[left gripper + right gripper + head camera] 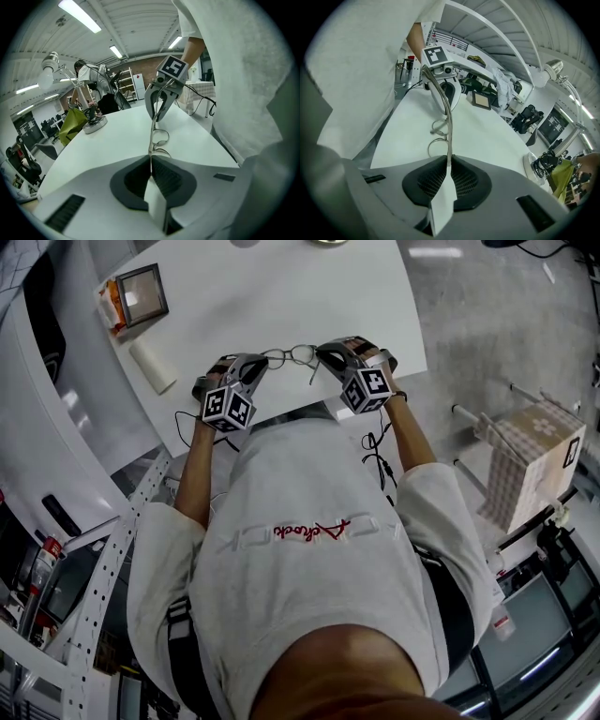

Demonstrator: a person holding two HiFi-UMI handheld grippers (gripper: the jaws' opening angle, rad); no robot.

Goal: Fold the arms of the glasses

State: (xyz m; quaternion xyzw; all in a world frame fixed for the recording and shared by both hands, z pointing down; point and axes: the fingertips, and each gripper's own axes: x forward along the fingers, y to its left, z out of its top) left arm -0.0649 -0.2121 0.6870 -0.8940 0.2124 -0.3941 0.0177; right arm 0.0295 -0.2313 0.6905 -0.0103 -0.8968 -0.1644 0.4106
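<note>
Thin wire-framed glasses (291,356) hang just above the white table (281,296) near its front edge, held between both grippers. My left gripper (255,366) is shut on one end of the frame. My right gripper (325,356) is shut on the other end, and one arm slants down beside it. In the left gripper view the jaws (151,158) pinch a thin metal arm that runs up to the right gripper (159,101), with the lenses (161,138) beside it. The right gripper view shows its jaws (449,160) closed on the glasses (438,136), facing the left gripper (445,96).
At the table's far left lie a framed square panel (142,293), an orange packet (112,307) and a white roll (153,367). A cloth-draped box (534,457) stands on the floor at the right. A lamp base (95,123) and a yellow-green bag (72,123) sit at the table's other end.
</note>
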